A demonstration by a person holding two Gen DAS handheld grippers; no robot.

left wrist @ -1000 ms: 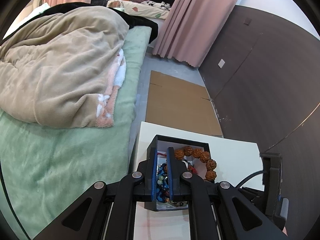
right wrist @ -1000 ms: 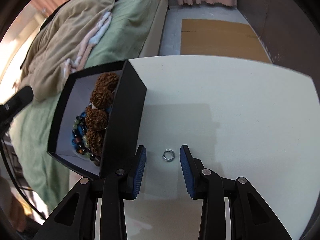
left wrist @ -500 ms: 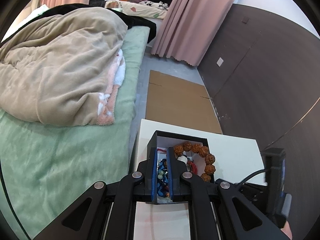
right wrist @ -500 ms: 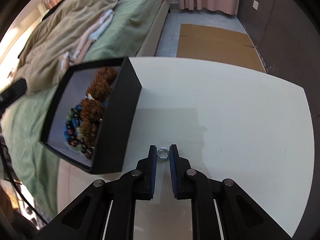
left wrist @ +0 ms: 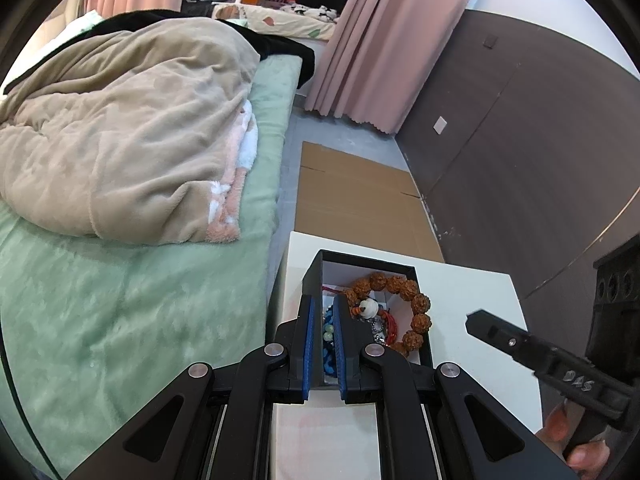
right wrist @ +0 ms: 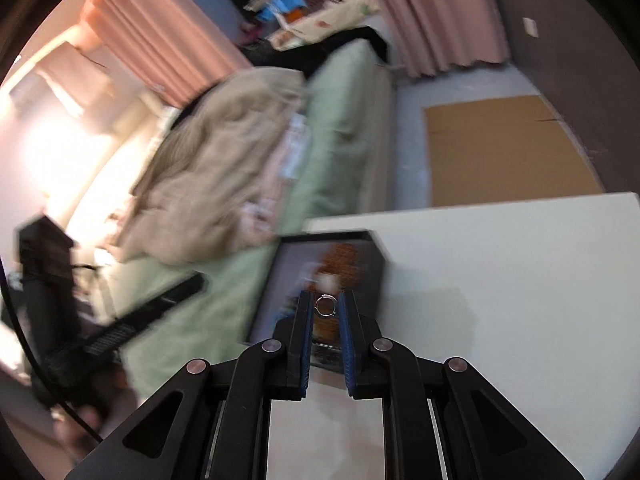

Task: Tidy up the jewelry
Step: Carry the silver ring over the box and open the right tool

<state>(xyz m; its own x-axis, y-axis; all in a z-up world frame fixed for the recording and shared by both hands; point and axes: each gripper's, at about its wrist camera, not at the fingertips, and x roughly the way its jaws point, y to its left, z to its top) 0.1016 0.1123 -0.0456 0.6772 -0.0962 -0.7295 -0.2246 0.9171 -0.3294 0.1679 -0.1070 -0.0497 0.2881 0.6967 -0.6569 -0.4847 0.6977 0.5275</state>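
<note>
The right gripper (right wrist: 325, 307) has a tiny silver ring (right wrist: 325, 306) pinched between its blue pads, right at the tips. The log-style detail you can see here: its jaws are easing open a touch, but the ring sits between them and the pads look pressed on it. It hangs over the open black box (right wrist: 376, 256), which sits at the near left corner of the white table (right wrist: 520, 280). That view is pretty blurry, so the stuff inside the box is just a brown smear.

The left gripper (left wrist: 322, 322) is clamped on the near left wall of the same box (left wrist: 312, 276), one finger outside and one inside. The left view is sharp: inside there's a chunky brown bead bracelet (left wrist: 416, 300), a blue and green bead string (left wrist: 328, 328) next to the inner finger, and some red cord.

A hand (left wrist: 576, 436) holding the other tool shows at the lower right of that view. Bed with a tan blanket (left wrist: 120, 140) sits beside the table.
</note>
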